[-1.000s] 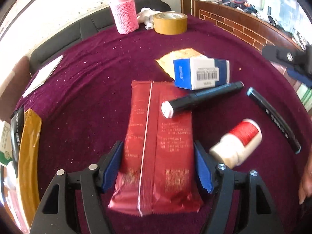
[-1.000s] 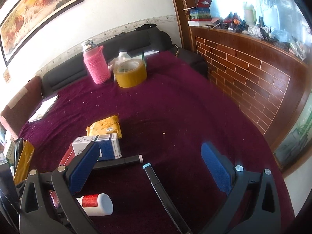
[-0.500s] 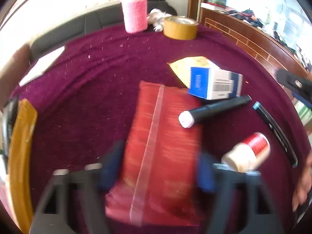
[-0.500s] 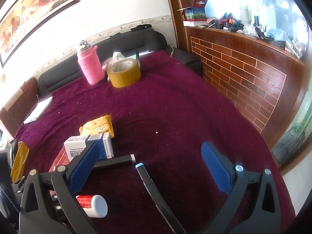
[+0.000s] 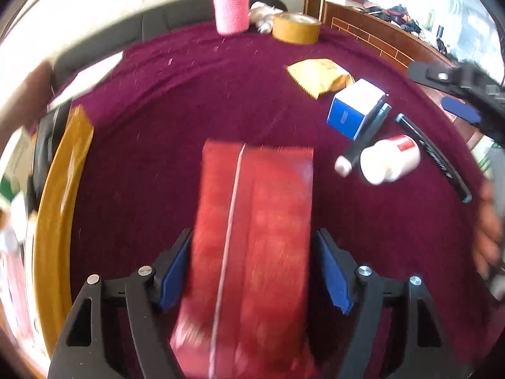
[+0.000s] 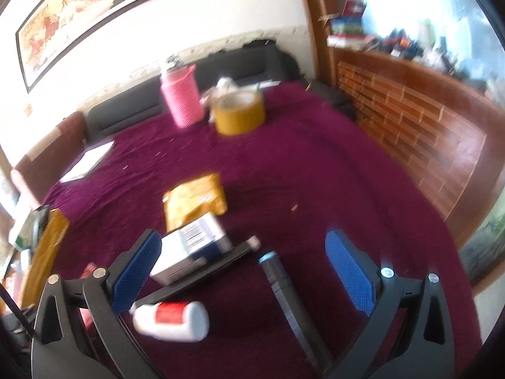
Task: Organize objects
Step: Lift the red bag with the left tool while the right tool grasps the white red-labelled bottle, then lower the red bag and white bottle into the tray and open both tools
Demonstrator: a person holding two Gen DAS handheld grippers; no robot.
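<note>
Left gripper (image 5: 252, 265): fingers opening around the red packet (image 5: 252, 246), probably to release it on the table (image 5: 157, 126).
Right gripper (image 6: 243, 271): fingers wide, empty, above the black pen (image 6: 284, 290).
Only left view: whole red packet.
Only right view: the wall painting (image 6: 82, 15).

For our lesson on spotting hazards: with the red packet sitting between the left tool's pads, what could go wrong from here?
The jaws of the left tool are opening around the red packet, so it may slip free and land crooked. The white bottle lies on its side beside the black marker; a nudge there could send it rolling.
</note>
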